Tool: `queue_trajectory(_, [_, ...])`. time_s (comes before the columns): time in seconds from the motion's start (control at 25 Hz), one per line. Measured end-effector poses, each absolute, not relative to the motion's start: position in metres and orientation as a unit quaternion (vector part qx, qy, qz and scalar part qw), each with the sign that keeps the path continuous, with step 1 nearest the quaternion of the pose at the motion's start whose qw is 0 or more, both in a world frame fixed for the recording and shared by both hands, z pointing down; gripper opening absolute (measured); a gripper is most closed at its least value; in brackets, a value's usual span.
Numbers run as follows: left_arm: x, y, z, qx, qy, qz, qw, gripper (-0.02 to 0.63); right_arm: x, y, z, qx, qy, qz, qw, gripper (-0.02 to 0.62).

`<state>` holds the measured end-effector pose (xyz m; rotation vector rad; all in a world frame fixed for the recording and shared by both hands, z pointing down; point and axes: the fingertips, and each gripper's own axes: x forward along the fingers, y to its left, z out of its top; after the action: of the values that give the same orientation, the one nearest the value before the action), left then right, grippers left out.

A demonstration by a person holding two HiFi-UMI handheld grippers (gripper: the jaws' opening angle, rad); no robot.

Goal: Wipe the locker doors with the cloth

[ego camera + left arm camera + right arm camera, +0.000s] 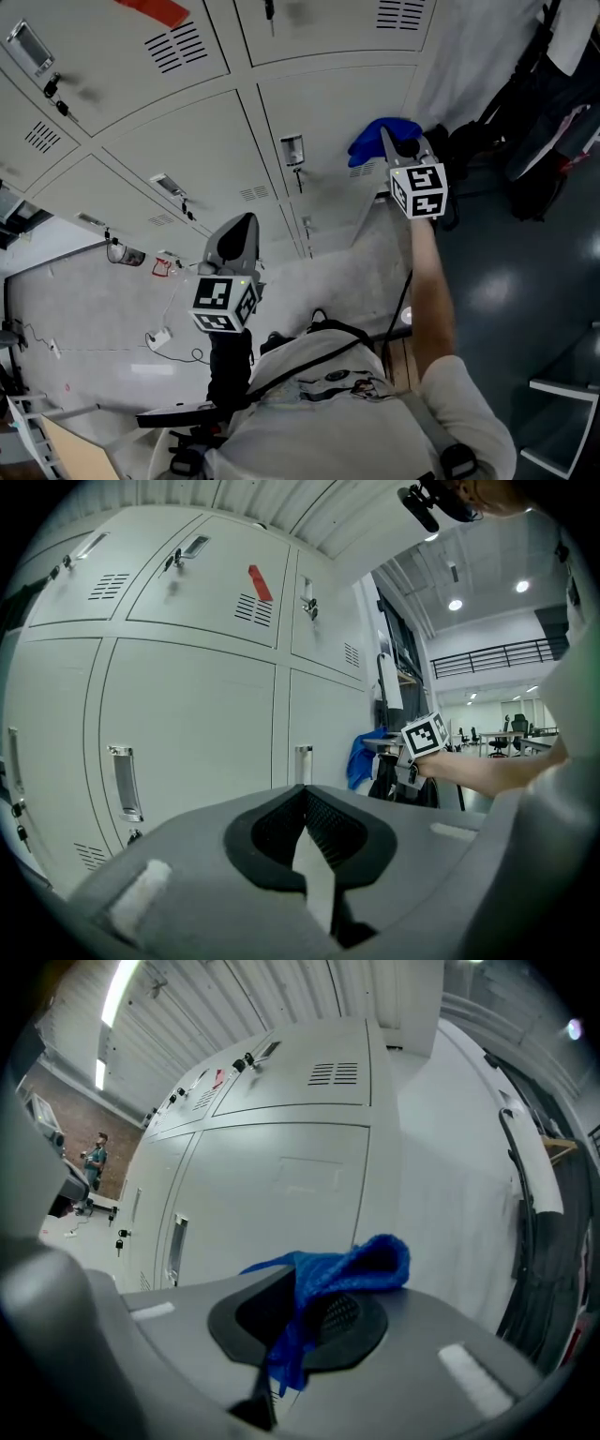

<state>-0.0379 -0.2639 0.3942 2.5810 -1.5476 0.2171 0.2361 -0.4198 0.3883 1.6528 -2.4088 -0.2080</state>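
Grips the cloth (361,1265) in the right tongs (314,1302), close to a locker door (281,1194). Holds the left tongs (303,794) closed, empty, well apart.

One blue cloth (367,148), two hand-held grippers (242,225) (386,137)

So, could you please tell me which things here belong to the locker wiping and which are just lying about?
For the job:
blue cloth, pinched in the right gripper
grey locker doors

Just about:
left gripper, shut and empty
red tag on an upper door
keys hanging from a lock
white plug with its cable on the floor
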Motion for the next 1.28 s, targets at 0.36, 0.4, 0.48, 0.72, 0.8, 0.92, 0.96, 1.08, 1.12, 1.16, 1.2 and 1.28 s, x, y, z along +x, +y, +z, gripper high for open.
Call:
queue_trajectory(0.36, [-0.04, -0.262, 0.398, 0.851, -0.515, 0.071, 0.068, -0.002, 0.202, -0.385, 0.368, 0.52, -0.85, -0.065, 0.054, 0.028])
queue_trajectory(0.4, [-0.041, -0.263, 0.399, 0.851, -0.516, 0.071, 0.069, -0.002, 0.188, -0.378, 0.366, 0.506, -0.859, -0.062, 0.044, 0.029])
queue_trajectory(0.48, [-0.041, -0.262, 0.4, 0.85, -0.517, 0.072, 0.069, -0.002, 0.157, -0.367, 0.365, 0.475, -0.878, -0.053, 0.031, 0.029])
queue_trajectory(0.72, [-0.046, -0.261, 0.402, 0.847, -0.522, 0.078, 0.071, -0.002, 0.068, -0.361, 0.401, 0.388, -0.92, -0.02, 0.052, 0.029])
queue_trajectory(0.8, [-0.049, -0.26, 0.403, 0.845, -0.524, 0.08, 0.071, -0.002, 0.054, -0.372, 0.42, 0.385, -0.921, -0.009, 0.067, 0.029])
queue_trajectory(0.92, [-0.053, -0.259, 0.404, 0.842, -0.528, 0.081, 0.073, -0.002, 0.051, -0.391, 0.439, 0.4, -0.912, -0.003, 0.089, 0.029])
queue_trajectory(0.96, [-0.054, -0.258, 0.404, 0.841, -0.53, 0.081, 0.073, -0.002, 0.053, -0.394, 0.441, 0.403, -0.91, -0.007, 0.094, 0.029])
queue_trajectory(1.08, [-0.059, -0.259, 0.403, 0.838, -0.535, 0.079, 0.073, -0.001, 0.064, -0.396, 0.441, 0.407, -0.907, -0.026, 0.106, 0.029])
queue_trajectory(1.12, [-0.06, -0.26, 0.402, 0.837, -0.536, 0.078, 0.073, -0.002, 0.07, -0.397, 0.441, 0.411, -0.905, -0.028, 0.107, 0.029])
queue_trajectory(1.16, [-0.06, -0.261, 0.401, 0.837, -0.536, 0.077, 0.072, -0.001, 0.078, -0.398, 0.441, 0.415, -0.903, -0.026, 0.106, 0.029])
queue_trajectory(1.2, [-0.061, -0.261, 0.4, 0.838, -0.536, 0.075, 0.072, -0.002, 0.087, -0.4, 0.441, 0.421, -0.901, -0.022, 0.105, 0.029])
queue_trajectory(1.28, [-0.061, -0.263, 0.399, 0.839, -0.535, 0.073, 0.071, -0.002, 0.106, -0.402, 0.441, 0.433, -0.895, -0.021, 0.105, 0.029])
